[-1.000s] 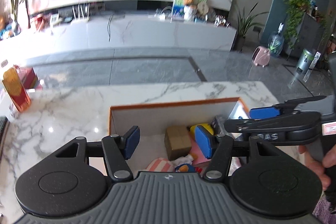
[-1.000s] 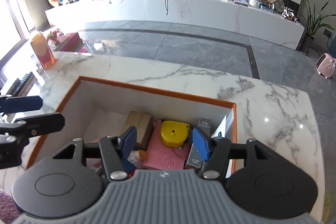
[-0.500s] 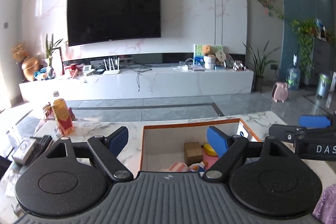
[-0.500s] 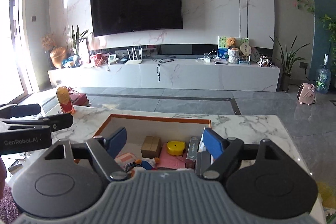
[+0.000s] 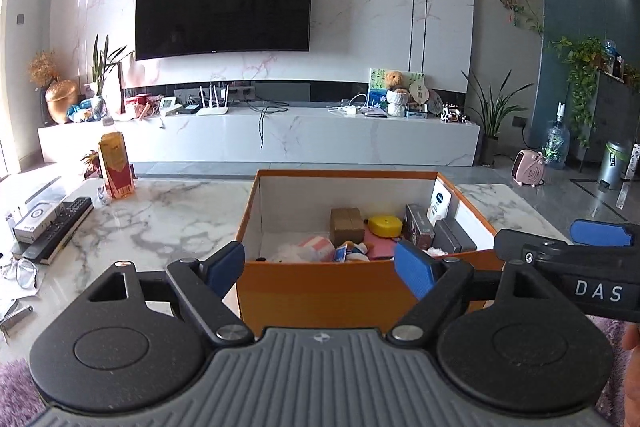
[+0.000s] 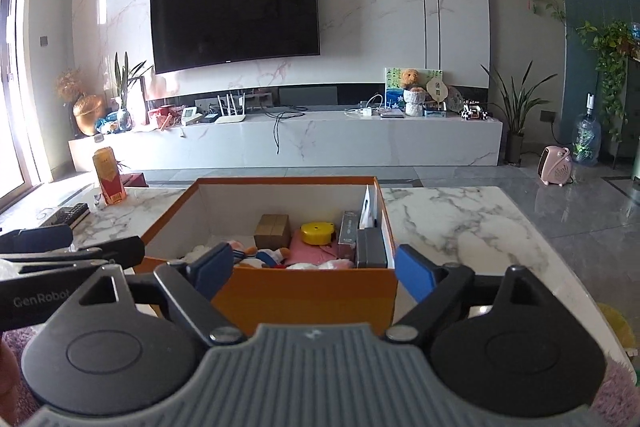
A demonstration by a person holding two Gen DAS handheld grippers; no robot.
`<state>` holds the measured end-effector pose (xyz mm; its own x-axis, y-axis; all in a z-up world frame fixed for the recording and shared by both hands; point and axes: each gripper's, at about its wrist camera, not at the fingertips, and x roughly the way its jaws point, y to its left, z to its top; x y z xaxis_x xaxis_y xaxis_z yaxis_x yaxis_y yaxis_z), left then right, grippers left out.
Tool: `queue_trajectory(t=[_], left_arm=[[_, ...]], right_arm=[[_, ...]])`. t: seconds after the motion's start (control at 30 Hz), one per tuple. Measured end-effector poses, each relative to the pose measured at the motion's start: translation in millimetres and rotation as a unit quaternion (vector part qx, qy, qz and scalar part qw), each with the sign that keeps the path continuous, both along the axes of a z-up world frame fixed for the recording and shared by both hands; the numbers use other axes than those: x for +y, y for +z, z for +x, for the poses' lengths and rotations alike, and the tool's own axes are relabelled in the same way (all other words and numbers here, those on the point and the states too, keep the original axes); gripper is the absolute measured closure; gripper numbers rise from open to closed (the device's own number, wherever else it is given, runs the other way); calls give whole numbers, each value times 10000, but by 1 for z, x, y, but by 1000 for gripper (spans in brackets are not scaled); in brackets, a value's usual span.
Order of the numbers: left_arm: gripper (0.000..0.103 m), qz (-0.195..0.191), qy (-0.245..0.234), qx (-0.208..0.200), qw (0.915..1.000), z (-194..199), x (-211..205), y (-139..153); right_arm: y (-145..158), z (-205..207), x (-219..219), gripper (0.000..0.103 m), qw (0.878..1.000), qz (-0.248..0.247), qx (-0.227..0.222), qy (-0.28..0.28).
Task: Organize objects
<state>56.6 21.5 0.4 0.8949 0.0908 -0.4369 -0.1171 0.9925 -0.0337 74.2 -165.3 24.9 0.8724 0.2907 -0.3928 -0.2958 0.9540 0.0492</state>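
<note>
Tools were held just short of the orange box's near wall. The left tool (image 5: 320, 265) stood released, nothing between its pads. The right tool (image 6: 310, 269) was opening, likewise empty. The orange box (image 6: 304, 295) sat on the marble desk (image 6: 460, 219), holding a brown carton (image 6: 273, 230), a yellow tape measure (image 6: 317, 233) and dark cases (image 6: 371, 249). Beyond stood a juice bottle (image 5: 115, 167).
</note>
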Motion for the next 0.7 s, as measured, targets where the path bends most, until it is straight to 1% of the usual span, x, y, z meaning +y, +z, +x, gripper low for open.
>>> queue_trajectory(t=[0.17, 0.27, 0.33, 0.5, 0.7], left_arm=[[6, -83, 17, 392, 9992, 5, -3, -20], [6, 134, 45, 531, 9985, 10, -9, -29], [6, 264, 48, 613, 9978, 12, -12, -34], [6, 371, 23, 831, 9958, 18, -21, -48], [6, 430, -37, 917, 9949, 21, -23, -51]], right_arm=[[-17, 6, -11, 11, 9999, -51, -20, -102], [-31, 12, -16, 11, 9999, -119, 32, -104], [-38, 17, -18, 11, 9998, -102, 155, -79], [-48, 29, -22, 11, 9992, 72, 388, -79], [-52, 34, -22, 11, 9985, 95, 528, -84]])
